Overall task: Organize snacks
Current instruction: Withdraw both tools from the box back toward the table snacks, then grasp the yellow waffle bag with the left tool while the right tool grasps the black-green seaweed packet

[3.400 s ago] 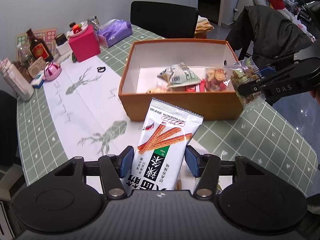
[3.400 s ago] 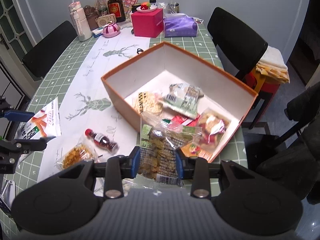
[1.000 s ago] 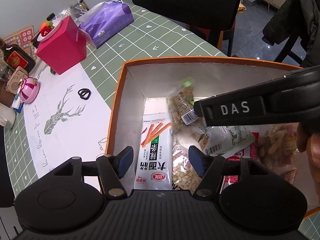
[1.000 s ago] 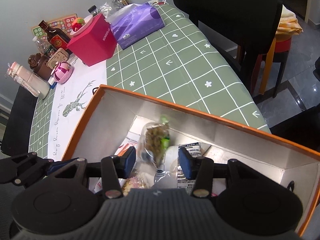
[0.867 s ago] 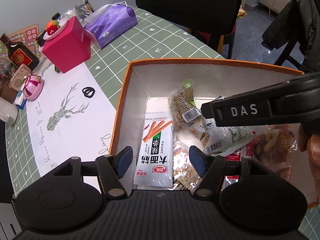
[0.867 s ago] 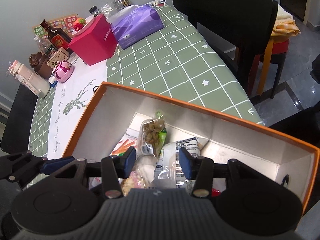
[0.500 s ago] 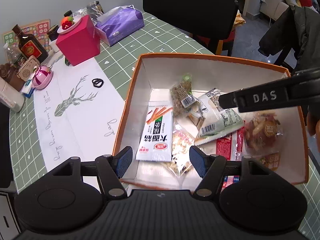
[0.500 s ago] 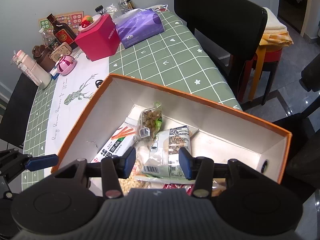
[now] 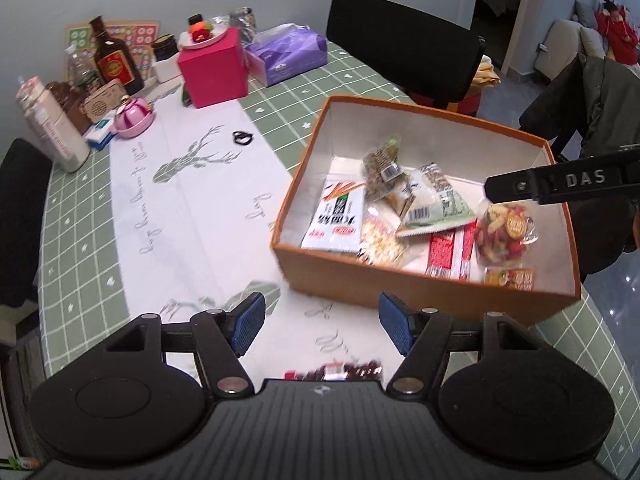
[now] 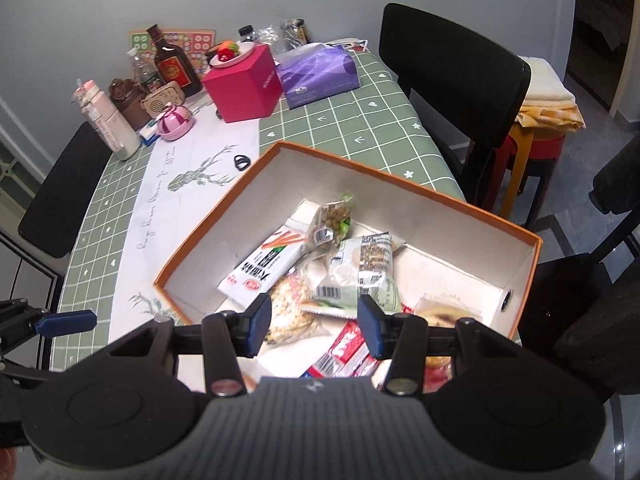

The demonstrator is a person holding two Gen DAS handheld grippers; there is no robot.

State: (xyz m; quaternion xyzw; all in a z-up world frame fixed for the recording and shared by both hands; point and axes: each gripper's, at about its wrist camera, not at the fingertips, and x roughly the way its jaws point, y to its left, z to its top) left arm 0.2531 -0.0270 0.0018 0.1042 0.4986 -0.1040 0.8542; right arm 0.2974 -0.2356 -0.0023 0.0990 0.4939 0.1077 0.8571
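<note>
Left wrist view: the left gripper (image 9: 321, 326) hangs over the bench (image 9: 80, 216) just short of the orange box (image 9: 420, 294), jaws released and empty. The snacks lie inside the box: a white stick-snack packet (image 9: 338, 222), a nut bag (image 9: 382, 166) and a green-white pouch (image 9: 438, 204). The right gripper (image 10: 312, 328) hovers above the box, jaws spread, holding nothing

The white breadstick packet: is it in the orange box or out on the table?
In: the white breadstick packet lies flat on the orange box's floor.
</note>
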